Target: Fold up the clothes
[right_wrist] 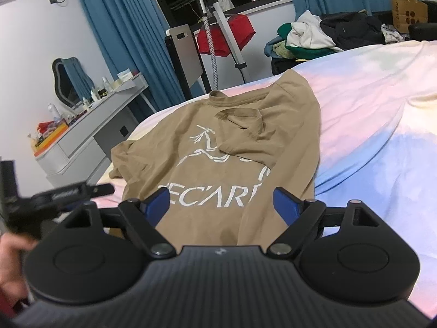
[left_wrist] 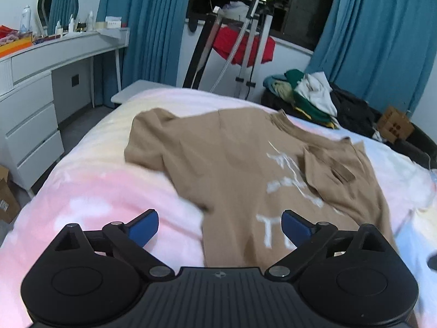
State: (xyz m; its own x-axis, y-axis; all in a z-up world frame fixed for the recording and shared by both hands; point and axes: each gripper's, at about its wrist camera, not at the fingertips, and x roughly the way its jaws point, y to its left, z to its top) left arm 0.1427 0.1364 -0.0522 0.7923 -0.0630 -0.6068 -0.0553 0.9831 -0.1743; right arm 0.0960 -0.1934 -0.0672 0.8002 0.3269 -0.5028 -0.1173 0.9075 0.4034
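Note:
A tan T-shirt (left_wrist: 232, 161) with a white printed logo lies on the bed, also in the right wrist view (right_wrist: 218, 147). Its right side and sleeve are folded over the front, covering part of the print; the left sleeve lies spread out. My left gripper (left_wrist: 220, 225) is open and empty, above the shirt's lower left edge. My right gripper (right_wrist: 220, 203) is open and empty, above the shirt's lower hem by the lettering. The left gripper also shows at the left edge of the right wrist view (right_wrist: 65, 194).
The bed has a pink, white and blue cover (left_wrist: 103, 191). A white dresser (left_wrist: 32, 87) stands left. A garment steamer stand (left_wrist: 251, 41) with a red cloth is beyond the bed. A clothes pile (right_wrist: 322, 35) and paper bag (right_wrist: 408, 13) sit at far right.

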